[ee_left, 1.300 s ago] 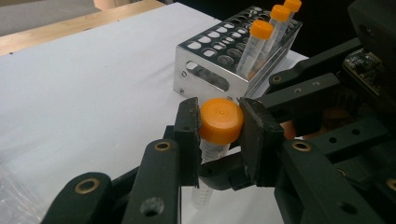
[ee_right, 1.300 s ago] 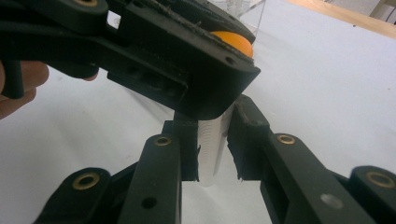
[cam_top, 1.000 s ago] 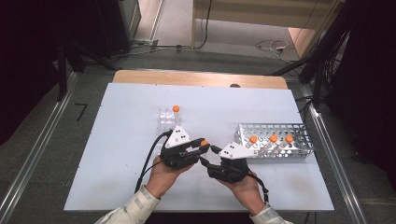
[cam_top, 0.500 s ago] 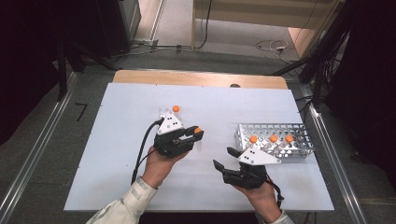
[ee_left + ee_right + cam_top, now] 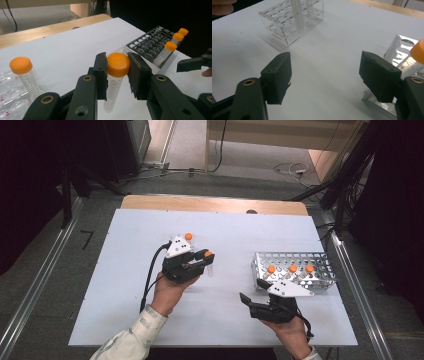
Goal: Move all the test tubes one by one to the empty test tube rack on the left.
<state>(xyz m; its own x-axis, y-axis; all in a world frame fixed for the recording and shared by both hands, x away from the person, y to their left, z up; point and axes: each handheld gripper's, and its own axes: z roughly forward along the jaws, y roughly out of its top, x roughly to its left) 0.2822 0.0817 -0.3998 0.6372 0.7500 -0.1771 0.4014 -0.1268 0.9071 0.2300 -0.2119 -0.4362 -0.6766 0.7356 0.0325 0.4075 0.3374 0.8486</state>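
Note:
My left gripper (image 5: 202, 260) is shut on a clear tube with an orange cap (image 5: 117, 65), its pads (image 5: 101, 67) pressing on both sides of the cap. It holds the tube above the white table, near a clear plastic rack (image 5: 176, 240). One more orange-capped tube (image 5: 188, 236) stands in that rack. My right gripper (image 5: 251, 291) is at the near right. Its jaws have just been opening and now stand wide apart with nothing between them (image 5: 325, 75). A perforated metal rack (image 5: 320, 257) beside it holds three orange-capped tubes (image 5: 292, 269).
The white board (image 5: 125, 285) covers the table, with a wooden strip (image 5: 210, 204) along its far edge. Metal rails run along both sides of the table, and cables lie on the floor behind it.
The two grippers were close together at the table's middle and have drawn apart. The right one moved toward the near right as its jaws widened. The left one kept the tube.

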